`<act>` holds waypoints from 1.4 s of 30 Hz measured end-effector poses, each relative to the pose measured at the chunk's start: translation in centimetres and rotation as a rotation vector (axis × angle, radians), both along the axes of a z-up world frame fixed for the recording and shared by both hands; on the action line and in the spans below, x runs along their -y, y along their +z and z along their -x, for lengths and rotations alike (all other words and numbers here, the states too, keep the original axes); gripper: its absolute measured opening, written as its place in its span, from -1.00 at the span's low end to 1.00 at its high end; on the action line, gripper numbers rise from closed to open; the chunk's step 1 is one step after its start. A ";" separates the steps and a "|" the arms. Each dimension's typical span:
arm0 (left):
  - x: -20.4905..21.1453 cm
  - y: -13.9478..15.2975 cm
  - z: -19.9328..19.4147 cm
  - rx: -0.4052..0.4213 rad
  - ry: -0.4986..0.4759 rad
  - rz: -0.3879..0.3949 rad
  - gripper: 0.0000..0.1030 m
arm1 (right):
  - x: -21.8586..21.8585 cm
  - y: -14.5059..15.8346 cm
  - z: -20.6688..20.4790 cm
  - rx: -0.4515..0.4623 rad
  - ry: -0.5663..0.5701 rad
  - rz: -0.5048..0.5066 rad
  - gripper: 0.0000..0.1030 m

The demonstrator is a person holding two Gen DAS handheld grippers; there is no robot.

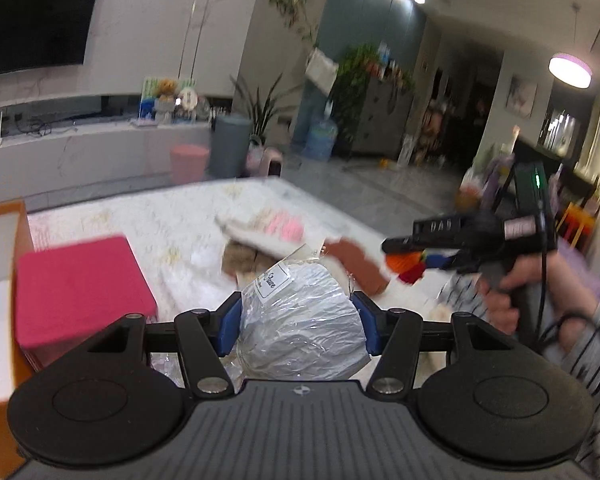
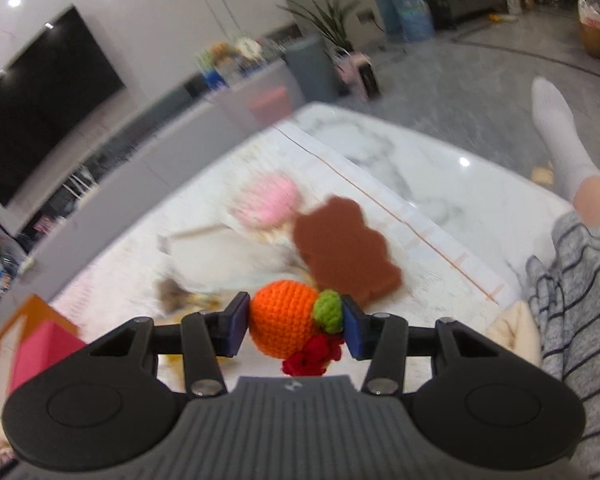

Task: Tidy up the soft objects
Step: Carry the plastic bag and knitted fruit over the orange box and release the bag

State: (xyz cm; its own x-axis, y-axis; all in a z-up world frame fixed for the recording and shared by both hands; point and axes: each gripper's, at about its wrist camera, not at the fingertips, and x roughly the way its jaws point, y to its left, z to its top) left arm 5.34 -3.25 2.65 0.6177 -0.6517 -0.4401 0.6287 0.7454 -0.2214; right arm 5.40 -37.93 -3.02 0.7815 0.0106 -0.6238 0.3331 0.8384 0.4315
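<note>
Left wrist view: left gripper (image 1: 298,322) jaws pinching crinkled clear-plastic-wrapped grey bundle (image 1: 300,320) above the white patterned worktop (image 1: 148,220). Right gripper (image 2: 296,326) jaws pinching orange crocheted ball (image 2: 282,322), beside brown bear-shaped sponge (image 2: 344,250)

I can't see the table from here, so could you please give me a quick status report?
Left gripper shut on plastic-wrapped bundle. Right gripper shut on crochet orange. Brown sponge, pink item on table. Nothing blocking.
</note>
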 end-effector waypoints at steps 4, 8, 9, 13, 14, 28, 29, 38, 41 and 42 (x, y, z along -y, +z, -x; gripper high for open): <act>-3.4 1.8 -0.1 0.033 0.003 0.128 0.27 | -4.0 2.6 0.7 0.115 0.078 0.022 -0.07; -7.5 2.7 -1.0 0.019 0.046 0.225 0.27 | -9.6 5.3 -0.5 0.174 0.180 0.027 -0.03; -8.3 2.9 -1.3 0.011 0.057 0.232 0.27 | -11.0 5.9 -0.9 0.192 0.198 0.014 -0.04; -11.8 3.0 -1.9 0.021 0.163 0.216 0.27 | -17.5 8.6 -2.3 0.293 0.301 -0.008 -0.10; -12.6 3.0 -2.1 0.022 0.203 0.197 0.27 | -19.3 9.2 -2.5 0.310 0.329 -0.006 -0.21; -18.6 0.8 -5.6 -0.081 0.401 0.198 0.25 | -20.7 4.4 -3.0 0.086 0.423 0.250 0.11; -18.7 0.8 -5.8 -0.084 0.410 0.195 0.25 | -19.1 3.5 -3.2 0.038 0.376 0.250 0.11; -21.2 1.0 -4.5 -0.063 0.444 0.216 0.25 | -13.3 -2.9 -2.1 -0.212 0.221 0.233 0.30; -21.4 0.9 -4.6 -0.066 0.454 0.213 0.25 | -14.1 -4.3 -1.6 -0.254 0.268 0.260 0.38; -21.5 0.9 -4.7 -0.070 0.455 0.214 0.25 | -14.6 -4.7 -1.6 -0.265 0.272 0.301 0.39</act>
